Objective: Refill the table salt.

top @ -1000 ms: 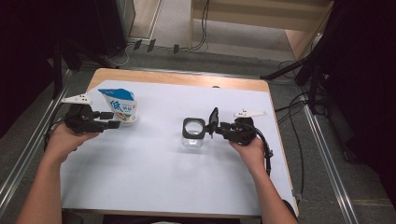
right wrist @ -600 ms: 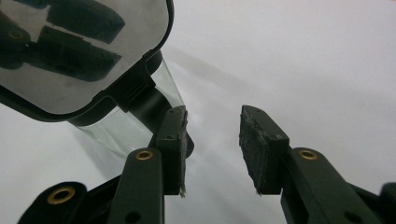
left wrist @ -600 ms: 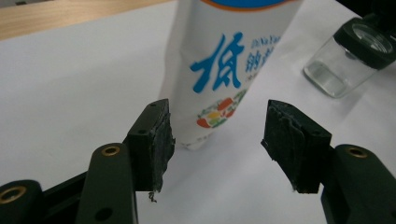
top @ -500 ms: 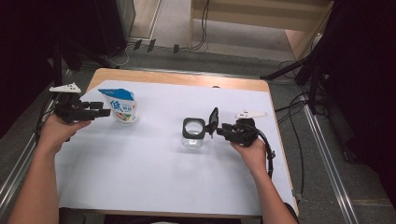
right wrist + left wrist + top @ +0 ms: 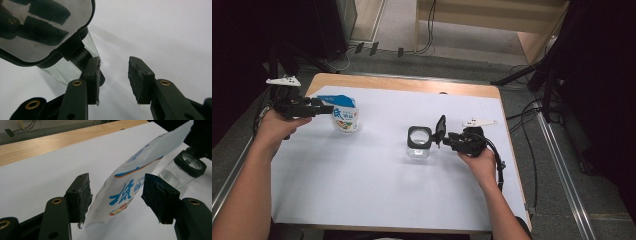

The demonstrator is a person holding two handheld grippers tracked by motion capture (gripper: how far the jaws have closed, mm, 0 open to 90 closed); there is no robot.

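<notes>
A white and blue printed pouch (image 5: 344, 116) stands upright at the table's back left. My left gripper (image 5: 326, 107) is just left of it and open. In the left gripper view the pouch (image 5: 130, 187) leans between the two pads (image 5: 80, 195), with a gap on either side. A clear jar (image 5: 419, 146) with a black collar stands mid-table, and its hinged lid (image 5: 441, 126) is flipped up. My right gripper (image 5: 443, 139) is at the jar's right side, by the hinge. Its jaws (image 5: 112, 80) are open with nothing between them, and the jar (image 5: 65, 68) and lid (image 5: 45, 25) are beside its left finger.
A white sheet (image 5: 387, 190) covers most of the wooden table (image 5: 402, 85). Cables and dark stands lie on the floor beyond the far edge and to the right. Metal rails run along both sides of the table.
My left hand has drawn its gripper back to the left and a little up, away from the pouch. The right hand, jar and pouch have stayed where they were.
</notes>
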